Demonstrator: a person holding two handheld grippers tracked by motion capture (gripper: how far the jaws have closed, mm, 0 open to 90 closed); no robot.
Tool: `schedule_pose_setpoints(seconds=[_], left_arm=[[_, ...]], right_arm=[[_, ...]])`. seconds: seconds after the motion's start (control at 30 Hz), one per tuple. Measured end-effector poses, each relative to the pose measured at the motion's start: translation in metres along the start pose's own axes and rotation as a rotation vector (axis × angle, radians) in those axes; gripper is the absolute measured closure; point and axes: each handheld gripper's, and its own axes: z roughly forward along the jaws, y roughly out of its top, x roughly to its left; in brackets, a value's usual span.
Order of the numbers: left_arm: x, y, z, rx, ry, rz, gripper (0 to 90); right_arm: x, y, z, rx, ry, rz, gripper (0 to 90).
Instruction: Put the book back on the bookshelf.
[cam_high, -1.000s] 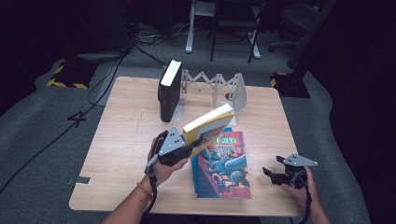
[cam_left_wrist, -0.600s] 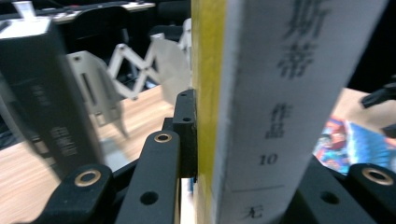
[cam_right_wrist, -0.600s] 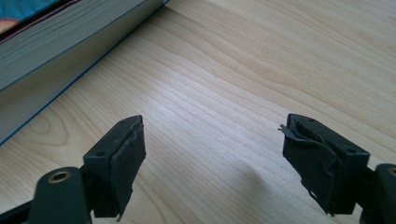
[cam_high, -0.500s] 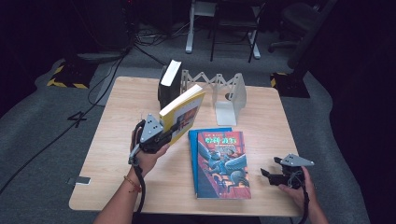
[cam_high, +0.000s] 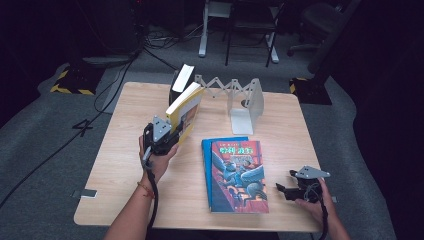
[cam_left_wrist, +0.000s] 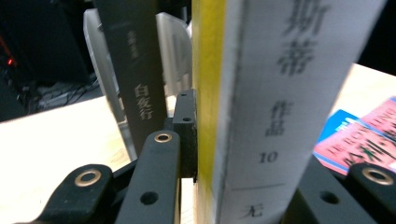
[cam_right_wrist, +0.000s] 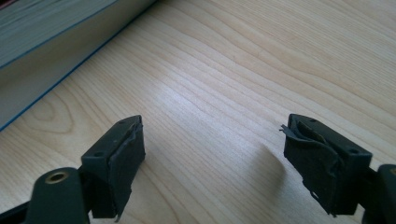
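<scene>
Right gripper (cam_high: 286, 189): near the table's (cam_high: 125, 165) near right corner, jaws apart, nothing between them. Two stacked books (cam_high: 235, 175): flat, right of centre. Left gripper (cam_high: 167, 137): left of centre, clamped on a yellow book (cam_high: 184, 111) held upright off the surface. Black book (cam_high: 179, 80): standing against the rack (cam_high: 240, 100) at the far edge.

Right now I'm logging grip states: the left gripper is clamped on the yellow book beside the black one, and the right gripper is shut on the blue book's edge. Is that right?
Not quite. The right gripper is open and holds nothing: the right gripper view shows its jaws spread over bare table, short of the blue book. The rest stands: the left gripper is clamped on the yellow book beside the black book.
</scene>
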Motion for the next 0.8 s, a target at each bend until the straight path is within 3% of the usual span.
schedule_pose_setpoints(seconds=[0.17,0.27,0.4,0.8], left_arm=[[0.005,-0.004,0.014,0.021,0.042,-0.028,75.1],[0.007,-0.006,0.02,0.026,0.046,-0.057,75.1],[0.006,-0.008,0.03,0.044,0.067,-0.052,75.0],[0.002,-0.01,0.051,0.027,0.119,-0.103,74.9]], right_arm=[[0.001,0.0,0.0,-0.001,0.002,-0.005,20.6],[0.001,0.0,0.0,0.0,0.0,-0.002,20.6],[0.001,0.0,0.0,-0.002,0.001,-0.002,20.7],[0.002,0.0,0.0,-0.004,-0.001,-0.009,20.5]])
